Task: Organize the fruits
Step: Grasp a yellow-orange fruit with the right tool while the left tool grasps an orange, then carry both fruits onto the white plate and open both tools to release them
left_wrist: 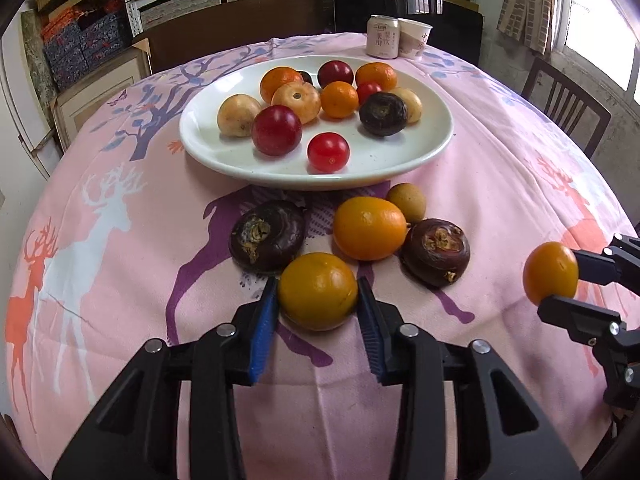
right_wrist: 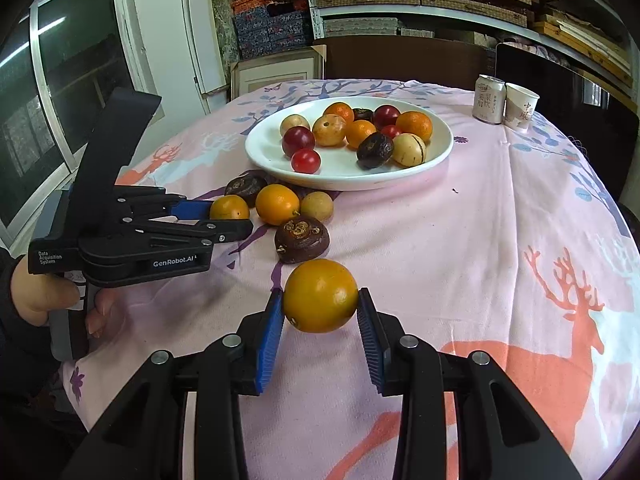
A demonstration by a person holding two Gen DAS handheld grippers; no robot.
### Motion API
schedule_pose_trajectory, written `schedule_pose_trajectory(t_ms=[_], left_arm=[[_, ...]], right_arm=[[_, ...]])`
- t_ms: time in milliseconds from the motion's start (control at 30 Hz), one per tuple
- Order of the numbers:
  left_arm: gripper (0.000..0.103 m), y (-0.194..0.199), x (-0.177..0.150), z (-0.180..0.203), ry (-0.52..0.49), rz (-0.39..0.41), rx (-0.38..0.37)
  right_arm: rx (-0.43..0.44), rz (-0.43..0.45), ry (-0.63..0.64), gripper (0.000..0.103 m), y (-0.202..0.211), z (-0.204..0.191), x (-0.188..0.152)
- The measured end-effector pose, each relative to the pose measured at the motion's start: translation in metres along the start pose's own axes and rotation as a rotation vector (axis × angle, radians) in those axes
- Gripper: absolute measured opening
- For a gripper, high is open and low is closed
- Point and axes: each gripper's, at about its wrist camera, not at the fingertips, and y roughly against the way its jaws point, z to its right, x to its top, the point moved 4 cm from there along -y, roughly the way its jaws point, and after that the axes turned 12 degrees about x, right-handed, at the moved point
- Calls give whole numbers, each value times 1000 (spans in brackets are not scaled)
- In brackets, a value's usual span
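My left gripper [left_wrist: 317, 282] is shut on a small orange fruit [left_wrist: 318, 300] that rests on the pink tablecloth, both blue pads against its sides. Just beyond it lie another orange [left_wrist: 370, 227], two dark water chestnuts [left_wrist: 267, 236] [left_wrist: 436, 252] and a tan round fruit [left_wrist: 406, 202]. My right gripper [right_wrist: 321, 292] is shut on a second orange fruit [right_wrist: 320, 300] and holds it above the cloth. The white plate [left_wrist: 380, 156] behind carries several oranges, red fruits, tan fruits and a dark one. In the right wrist view the left gripper [right_wrist: 229, 216] sits at the left of the loose fruit.
A drink can [left_wrist: 383, 36] and a paper cup [left_wrist: 414, 38] stand at the table's far edge behind the plate. A dark chair [left_wrist: 568, 108] is at the right side, and shelves with boxes line the back wall. A hand [right_wrist: 44, 300] holds the left gripper's handle.
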Motion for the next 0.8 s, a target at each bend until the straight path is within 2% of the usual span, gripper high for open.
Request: schedule_pose_trajectory(t_ms=[333,567,800], left_arm=[[38,31,-19,-15,28,39,-23],[38,55,-15,-29,46,96,16],[38,72,19,-41,68,173,58]], right_arm=[[-12,-11,-3,37,-3,0,0],[-17,-8,-21,37,1,2,6],[-58,62,26,37,29,6,56]])
